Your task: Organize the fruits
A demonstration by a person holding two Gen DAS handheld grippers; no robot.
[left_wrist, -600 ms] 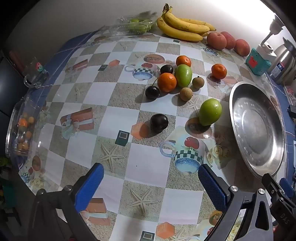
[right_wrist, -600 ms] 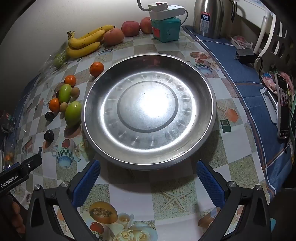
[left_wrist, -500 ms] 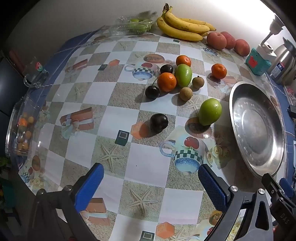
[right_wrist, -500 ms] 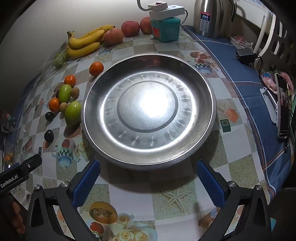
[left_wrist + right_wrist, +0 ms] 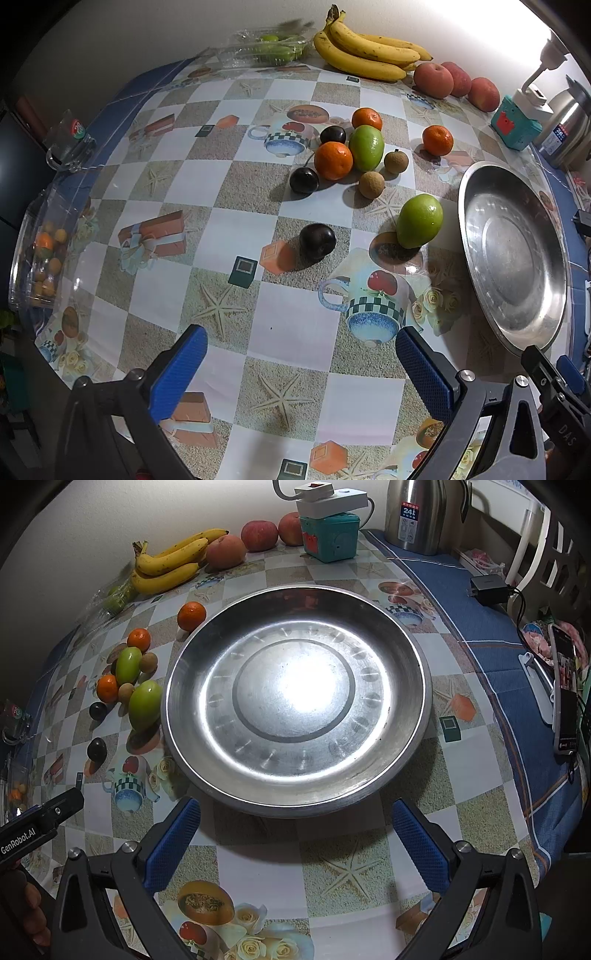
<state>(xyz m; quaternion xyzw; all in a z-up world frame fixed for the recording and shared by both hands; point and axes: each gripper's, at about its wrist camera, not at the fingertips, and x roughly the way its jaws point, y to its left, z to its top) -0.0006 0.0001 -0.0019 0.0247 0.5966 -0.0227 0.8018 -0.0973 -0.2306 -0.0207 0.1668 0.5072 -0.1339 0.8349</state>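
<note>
Loose fruit lies on the patterned tablecloth: a dark plum (image 5: 317, 242), a green mango (image 5: 419, 220), a second green mango (image 5: 366, 147), three oranges, one of them at the cluster's front (image 5: 333, 160), and two brown longans (image 5: 371, 184). A wide steel plate (image 5: 476, 206) (image 5: 413, 657) sits empty to their right. My left gripper (image 5: 301, 360) hangs open above the cloth, short of the plum. My right gripper (image 5: 295, 829) is open just in front of the plate's near rim. Nothing is between either pair of fingers.
Bananas (image 5: 365, 51) and apples (image 5: 433, 79) line the back wall beside a teal box (image 5: 515, 125) and a steel kettle (image 5: 419, 513). A clear container with small fruit (image 5: 40, 254) sits at the left edge. A phone (image 5: 565, 701) and charger (image 5: 489, 587) lie right.
</note>
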